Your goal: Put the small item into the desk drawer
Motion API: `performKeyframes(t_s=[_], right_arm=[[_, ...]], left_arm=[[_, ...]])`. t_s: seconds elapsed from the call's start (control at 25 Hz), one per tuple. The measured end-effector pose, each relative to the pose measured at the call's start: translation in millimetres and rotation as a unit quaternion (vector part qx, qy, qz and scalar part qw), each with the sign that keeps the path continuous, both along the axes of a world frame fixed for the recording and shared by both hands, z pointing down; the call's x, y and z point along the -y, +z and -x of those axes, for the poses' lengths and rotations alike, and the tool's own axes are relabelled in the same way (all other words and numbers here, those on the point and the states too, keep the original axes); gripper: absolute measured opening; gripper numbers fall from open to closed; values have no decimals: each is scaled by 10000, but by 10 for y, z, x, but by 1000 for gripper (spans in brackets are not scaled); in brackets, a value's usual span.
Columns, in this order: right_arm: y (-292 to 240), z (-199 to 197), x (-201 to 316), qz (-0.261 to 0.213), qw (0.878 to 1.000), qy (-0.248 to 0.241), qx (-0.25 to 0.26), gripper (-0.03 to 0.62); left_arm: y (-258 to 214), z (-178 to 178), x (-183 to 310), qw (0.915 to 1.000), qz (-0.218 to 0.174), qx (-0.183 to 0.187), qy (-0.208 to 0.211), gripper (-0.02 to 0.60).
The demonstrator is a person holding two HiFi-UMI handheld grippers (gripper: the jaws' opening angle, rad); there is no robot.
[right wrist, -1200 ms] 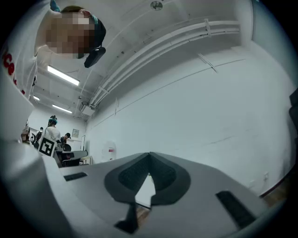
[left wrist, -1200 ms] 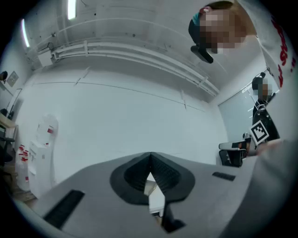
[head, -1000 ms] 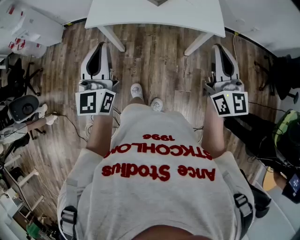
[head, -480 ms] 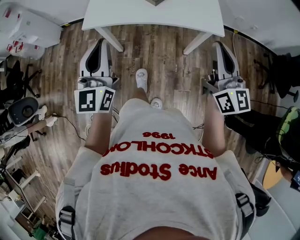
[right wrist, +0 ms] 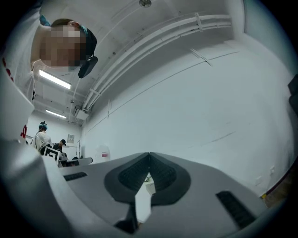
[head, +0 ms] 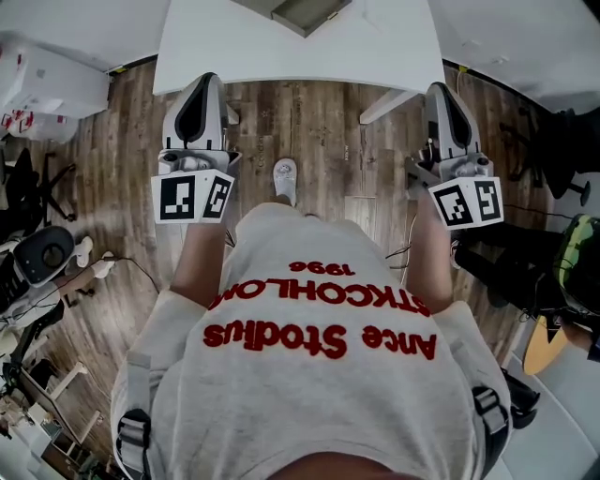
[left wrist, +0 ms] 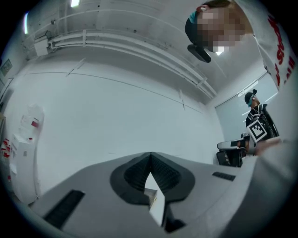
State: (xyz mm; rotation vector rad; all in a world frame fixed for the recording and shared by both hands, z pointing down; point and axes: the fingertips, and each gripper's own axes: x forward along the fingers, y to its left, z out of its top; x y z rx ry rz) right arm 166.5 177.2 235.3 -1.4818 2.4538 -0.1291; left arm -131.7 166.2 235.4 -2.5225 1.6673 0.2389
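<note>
Wood-plank flooring (head: 309, 122) fills the middle of the head view, and one white desk (head: 375, 47) stands at its far edge. Where the small item is cannot be told - no view shows it plainly. Nor can a drawer be picked out with certainty; one grey rectangular shape (head: 302, 11) sits at the desk's far edge, cut off by the frame. One slanted white desk leg (head: 389, 103) shows beneath the near edge.

Two grippers are held out toward the desk, one on each side and well apart. The left gripper (head: 200, 82) has its jaws together, tips meeting, with nothing between them; its own view (left wrist: 150, 155) shows the closed tips against a plain white wall. The right gripper (head: 439, 91) is likewise closed and empty, as its own view (right wrist: 149, 155) confirms. Each carries one marker cube at the rear - the left cube (head: 192, 197), the right cube (head: 466, 202).

Two bare forearms run back from the grippers to a pale T-shirt (head: 319, 394) with three lines of red lettering. One white shoe (head: 285, 178) shows on the floor between the grippers. White boxes (head: 47, 84) lie at the far left, beside the desk.
</note>
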Motion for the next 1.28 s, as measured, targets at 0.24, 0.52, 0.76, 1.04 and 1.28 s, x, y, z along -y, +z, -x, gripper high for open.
performKeyframes(t_s=[0.24,0.52,0.76,1.04,1.28], right_arm=[[-2,213,590,32,9999,158,12,6],[24,315,1068,117,9989,443,45,5],[122,345,1185,311,9979,564,30,6],[195,240,1319,428,9977,519,-8,6],[149,331,1705,311,9994,163,46,6]], left_arm=[[47,194,709,9998,43,-97,153,5],[103,335,1351,9990,111,-152,394,5],[175,419,1555,9985,209,-160,475,5],[323,382,1621,9982,428,-180,379,6],[257,441,1812,9992,355,-140,116,6]])
